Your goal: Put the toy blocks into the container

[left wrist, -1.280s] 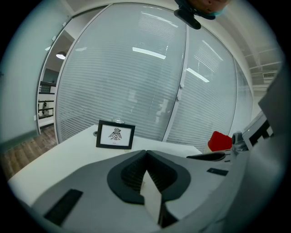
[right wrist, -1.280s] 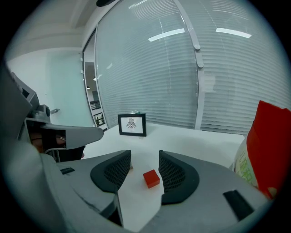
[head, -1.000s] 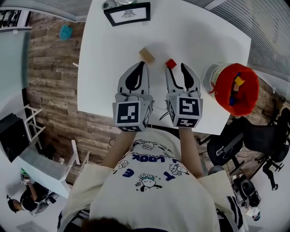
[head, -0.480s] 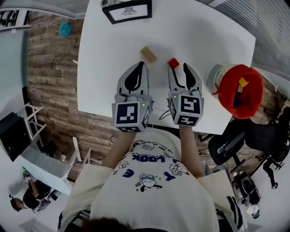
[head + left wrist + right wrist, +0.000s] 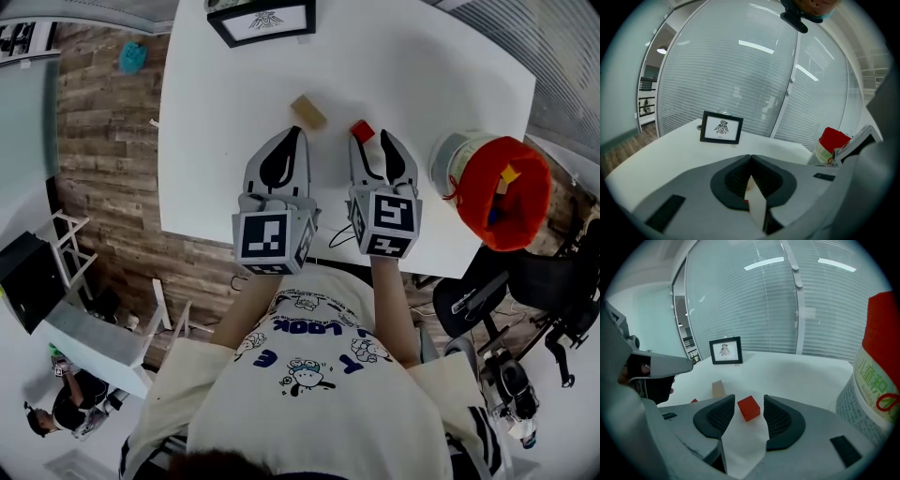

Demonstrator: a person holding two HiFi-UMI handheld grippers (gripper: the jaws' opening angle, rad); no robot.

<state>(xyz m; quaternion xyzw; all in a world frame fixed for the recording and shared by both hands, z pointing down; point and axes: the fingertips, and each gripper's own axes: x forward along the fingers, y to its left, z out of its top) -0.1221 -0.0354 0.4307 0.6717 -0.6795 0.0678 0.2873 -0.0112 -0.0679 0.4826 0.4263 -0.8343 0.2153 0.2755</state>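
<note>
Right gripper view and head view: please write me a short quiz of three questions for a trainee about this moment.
1. What lies between the jaws of the right gripper?
2. True or false: the tan block is inside the red container.
3. The jaws of the left gripper stand: A) wide apart, B) together, C) on the picture frame.
Key: 1, the red block, untouched. 2, false: it lies on the white table. 3, B.
</note>
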